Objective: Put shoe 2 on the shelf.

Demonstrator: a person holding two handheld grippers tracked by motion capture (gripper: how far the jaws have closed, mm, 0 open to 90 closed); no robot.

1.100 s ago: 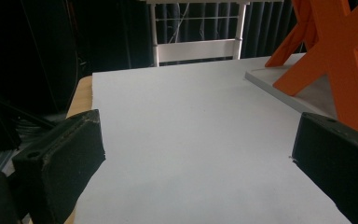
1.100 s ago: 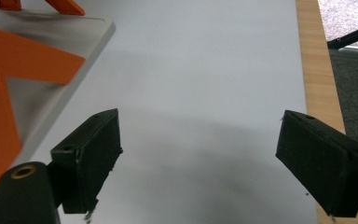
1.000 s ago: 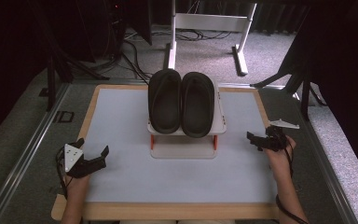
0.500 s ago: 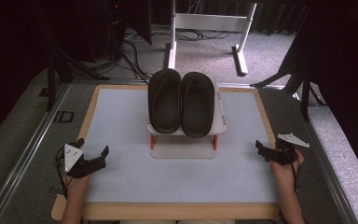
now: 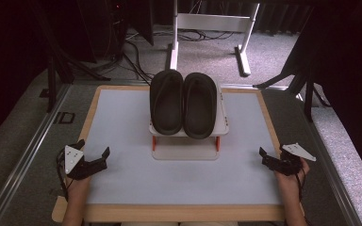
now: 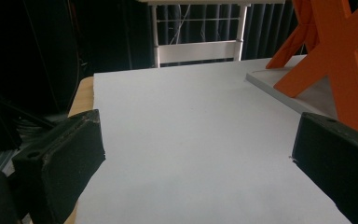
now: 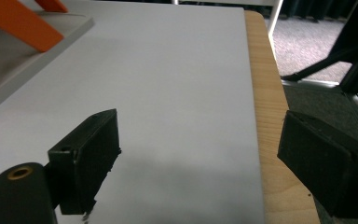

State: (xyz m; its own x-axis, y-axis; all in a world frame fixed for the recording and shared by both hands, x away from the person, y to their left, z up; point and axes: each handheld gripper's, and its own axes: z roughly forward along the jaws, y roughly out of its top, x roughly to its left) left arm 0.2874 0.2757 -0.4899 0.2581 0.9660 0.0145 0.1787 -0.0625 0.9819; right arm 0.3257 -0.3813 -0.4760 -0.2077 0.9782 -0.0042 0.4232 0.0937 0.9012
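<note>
Two black slippers, one (image 5: 167, 101) beside the other (image 5: 200, 103), lie side by side on a small white rack (image 5: 222, 126) at the far middle of the white table top (image 5: 122, 122). The rack stands on orange legs (image 6: 335, 56) over a grey base plate (image 5: 184, 153). My left gripper (image 5: 93, 147) rests low at the near left, open and holding nothing (image 6: 198, 121). My right gripper (image 5: 272, 151) hovers at the near right over the table's wooden edge (image 7: 265, 116), open and holding nothing (image 7: 200, 119). One orange leg (image 7: 14, 28) shows at its upper left.
A white metal frame (image 5: 212, 23) stands on the carpet behind the table. Black stands (image 5: 306, 70) rise at the right, and cables (image 5: 127, 52) lie on the floor at the back left. A metal rail (image 5: 23, 155) runs along the table's left side.
My right gripper has drawn back toward the person and out to the table's right edge. The left gripper and the slippers have not moved.
</note>
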